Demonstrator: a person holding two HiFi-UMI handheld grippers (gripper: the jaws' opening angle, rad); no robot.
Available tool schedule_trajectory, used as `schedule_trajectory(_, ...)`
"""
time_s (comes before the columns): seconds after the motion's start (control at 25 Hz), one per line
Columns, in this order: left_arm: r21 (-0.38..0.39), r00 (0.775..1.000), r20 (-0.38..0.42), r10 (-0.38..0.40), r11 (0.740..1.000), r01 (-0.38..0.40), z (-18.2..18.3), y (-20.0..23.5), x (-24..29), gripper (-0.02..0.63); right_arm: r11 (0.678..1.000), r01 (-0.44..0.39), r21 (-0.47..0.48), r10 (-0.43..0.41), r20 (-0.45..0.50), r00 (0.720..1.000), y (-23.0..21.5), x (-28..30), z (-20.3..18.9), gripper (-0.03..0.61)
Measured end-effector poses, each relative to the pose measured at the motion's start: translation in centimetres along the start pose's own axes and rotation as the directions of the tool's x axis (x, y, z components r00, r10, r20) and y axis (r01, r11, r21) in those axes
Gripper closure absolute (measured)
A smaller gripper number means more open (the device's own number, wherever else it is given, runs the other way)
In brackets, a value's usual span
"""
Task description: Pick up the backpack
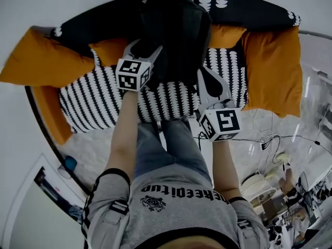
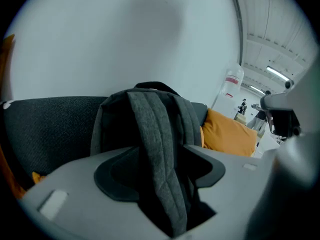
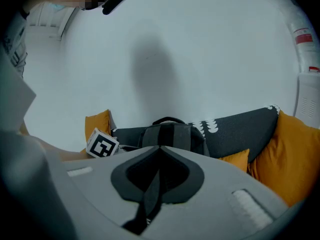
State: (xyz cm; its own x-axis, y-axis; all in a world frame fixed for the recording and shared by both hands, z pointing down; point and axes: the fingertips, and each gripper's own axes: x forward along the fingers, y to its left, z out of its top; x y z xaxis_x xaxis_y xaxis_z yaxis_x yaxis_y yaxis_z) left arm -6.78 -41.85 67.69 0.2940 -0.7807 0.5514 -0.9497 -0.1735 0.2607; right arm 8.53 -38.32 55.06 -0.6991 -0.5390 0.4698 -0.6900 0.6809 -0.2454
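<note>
Both forearms are stretched forward and angled down toward the backpack (image 1: 176,30), which is stood upright against the far backrest of the sofa (image 1: 88,105). The left tool (image 1: 149,52) is held wide apart at the pack's left side, with a grey shoulder strap (image 2: 155,149) running unpressed between its jaws. The right tool (image 1: 206,82) is closed at the tips on a thin dark strap (image 3: 146,196). The seat is covered in a black-and-white pattern and flanked by orange cushions (image 1: 272,66); a white wall (image 2: 125,34) is seen behind. Cables (image 1: 270,141) on the floor are shown only by the head view, the straps only by the tool views
</note>
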Motion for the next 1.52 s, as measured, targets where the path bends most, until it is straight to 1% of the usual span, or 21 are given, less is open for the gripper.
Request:
schedule_trajectory(0.2, -0.003, 1.0, -0.021, -0.015, 1.0, 0.015, -0.6, 0.1, 2.2, 0.342, 1.0, -0.002, 0.012, 0.002, -0.018, 1.0, -0.3, 0.0, -1.1, 0.574)
schedule_trajectory(0.24, 0.003, 0.999, -0.028, -0.02, 1.0, 0.02, -0.7, 0.0, 2.4, 0.365, 1.0, -0.001, 0.012, 0.001, -0.021, 1.0, -0.3, 0.0, -1.3, 0.574)
schedule_trajectory(0.32, 0.016, 0.999, -0.037, -0.024, 1.0, 0.025, -0.8, -0.1, 2.5, 0.454, 1.0, 0.005, 0.012, -0.004, -0.022, 1.0, -0.1, 0.1, -1.5, 0.574)
schedule_trajectory(0.44, 0.027, 0.998, -0.032, -0.044, 0.999, 0.045, -0.6, -0.8, 2.1, 0.549, 1.0, 0.015, 0.016, -0.014, -0.016, 1.0, -0.2, 0.0, -1.5, 0.574)
schedule_trajectory(0.48, 0.036, 0.998, -0.027, -0.052, 0.998, 0.053, -0.4, -1.2, 1.8, 0.561, 1.0, 0.017, 0.017, -0.017, -0.013, 1.0, -0.2, 0.0, -1.5, 0.574)
schedule_trajectory(0.64, 0.095, 0.998, 0.011, -0.063, 0.994, 0.062, 1.7, -2.3, -0.2, 0.566, 1.0, 0.021, 0.014, -0.021, 0.0, 1.0, 0.2, -0.3, -1.0, 0.574)
schedule_trajectory(0.8, 0.198, 0.994, 0.076, -0.075, 0.979, 0.059, 5.0, -3.7, -2.6, 0.566, 0.999, 0.031, 0.013, -0.031, 0.017, 0.999, 0.4, -0.8, -0.3, 0.574)
schedule_trajectory(0.88, 0.223, 0.991, 0.105, -0.088, 0.973, 0.063, 6.3, -4.3, -3.6, 0.566, 0.999, 0.037, 0.012, -0.037, 0.034, 0.999, 0.6, -1.0, 0.2, 0.574)
schedule_trajectory(1.08, 0.256, 0.978, 0.179, -0.104, 0.965, 0.056, 9.1, -5.4, -6.6, 0.568, 0.998, 0.057, 0.002, -0.057, 0.073, 0.996, 1.4, -1.7, 1.6, 0.574)
schedule_trajectory(1.2, 0.253, 0.966, 0.224, -0.129, 0.965, 0.071, 10.8, -6.5, -8.6, 0.568, 0.997, 0.078, 0.005, -0.078, 0.095, 0.992, 1.5, -2.6, 2.6, 0.574)
schedule_trajectory(1.28, 0.26, 0.961, 0.232, -0.151, 0.962, 0.089, 11.5, -7.4, -9.7, 0.568, 0.996, 0.092, 0.008, -0.092, 0.112, 0.989, 1.6, -3.2, 3.1, 0.574)
schedule_trajectory(1.4, 0.282, 0.959, 0.219, -0.177, 0.953, 0.111, 11.3, -8.6, -10.9, 0.568, 0.994, 0.113, 0.007, -0.113, 0.135, 0.984, 1.6, -3.9, 3.8, 0.574)
schedule_trajectory(1.52, 0.259, 0.952, 0.229, -0.206, 0.955, 0.144, 11.3, -9.6, -12.1, 0.568, 0.991, 0.131, 0.01, -0.131, 0.159, 0.979, 1.8, -4.7, 4.4, 0.574)
